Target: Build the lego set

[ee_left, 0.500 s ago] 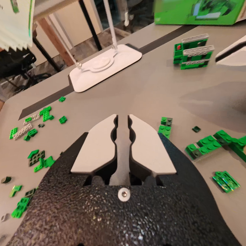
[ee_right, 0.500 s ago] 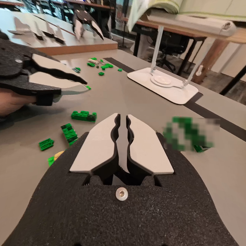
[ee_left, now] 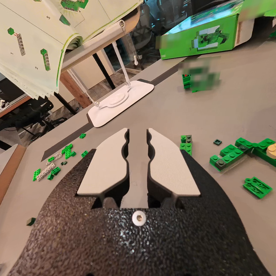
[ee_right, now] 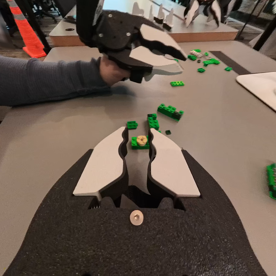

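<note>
Lego plate with tan round piece sits framed between the right claw's tips

Lego first: the small green plate carrying a tan round piece (ee_right: 140, 142) lies flat on the grey table (ee_right: 216, 134), just ahead of the right claw (ee_right: 138, 130), whose jaws stand partly apart and hold nothing. To take it cleanly, I judge the claw should come down level, straddle the plate's two short sides, and close on the green edges, not on the tan stud, which could twist free. Just beyond lie a small green stack (ee_right: 153, 123) and a longer green brick strip (ee_right: 170, 111), both near enough to be nudged. Farther off, the left claw (ee_right: 181, 64) hovers above the table, tilted down, jaws parted and empty, gripped by a hand (ee_right: 112, 71) on a grey-sleeved forearm resting on the table. Loose green plates (ee_right: 210, 62) lie scattered beyond
</note>
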Demonstrator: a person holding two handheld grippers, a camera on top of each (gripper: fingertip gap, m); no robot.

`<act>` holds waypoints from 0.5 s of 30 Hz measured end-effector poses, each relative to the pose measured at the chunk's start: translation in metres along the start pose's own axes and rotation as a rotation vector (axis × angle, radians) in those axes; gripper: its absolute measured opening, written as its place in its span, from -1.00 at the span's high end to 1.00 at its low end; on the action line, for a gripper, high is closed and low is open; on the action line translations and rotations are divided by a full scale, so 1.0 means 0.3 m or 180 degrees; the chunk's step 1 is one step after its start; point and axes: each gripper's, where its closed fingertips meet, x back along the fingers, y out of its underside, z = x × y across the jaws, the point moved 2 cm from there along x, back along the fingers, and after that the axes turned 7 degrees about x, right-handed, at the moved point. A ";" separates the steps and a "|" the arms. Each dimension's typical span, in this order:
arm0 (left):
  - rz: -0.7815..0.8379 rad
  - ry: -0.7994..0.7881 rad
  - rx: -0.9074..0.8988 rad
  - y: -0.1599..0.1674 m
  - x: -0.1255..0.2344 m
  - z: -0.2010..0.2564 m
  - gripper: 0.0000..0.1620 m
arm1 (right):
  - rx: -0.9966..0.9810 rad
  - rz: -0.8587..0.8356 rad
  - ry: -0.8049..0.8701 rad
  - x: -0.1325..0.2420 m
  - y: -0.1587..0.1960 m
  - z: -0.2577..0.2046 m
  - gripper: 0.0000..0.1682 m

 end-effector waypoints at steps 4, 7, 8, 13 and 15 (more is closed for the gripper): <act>0.0014 -0.0168 -0.0057 -0.004 -0.002 -0.019 0.75 | -0.0065 -0.0230 0.0072 -0.061 -0.006 -0.053 0.58; 0.0001 -0.0229 -0.0052 0.000 -0.003 -0.028 0.76 | -0.0066 -0.0403 0.0175 -0.111 -0.011 -0.099 0.65; -0.0004 -0.0242 -0.0033 0.001 -0.003 -0.032 0.76 | -0.0084 -0.0448 0.0139 -0.124 -0.012 -0.119 0.67; 0.0019 -0.0236 0.0126 0.004 -0.004 -0.046 0.77 | -0.0221 -0.0688 0.0194 -0.150 0.003 -0.162 0.75; 0.0025 -0.0227 0.0173 0.006 -0.005 -0.049 0.77 | -0.0287 -0.0761 0.0189 -0.150 0.013 -0.163 0.76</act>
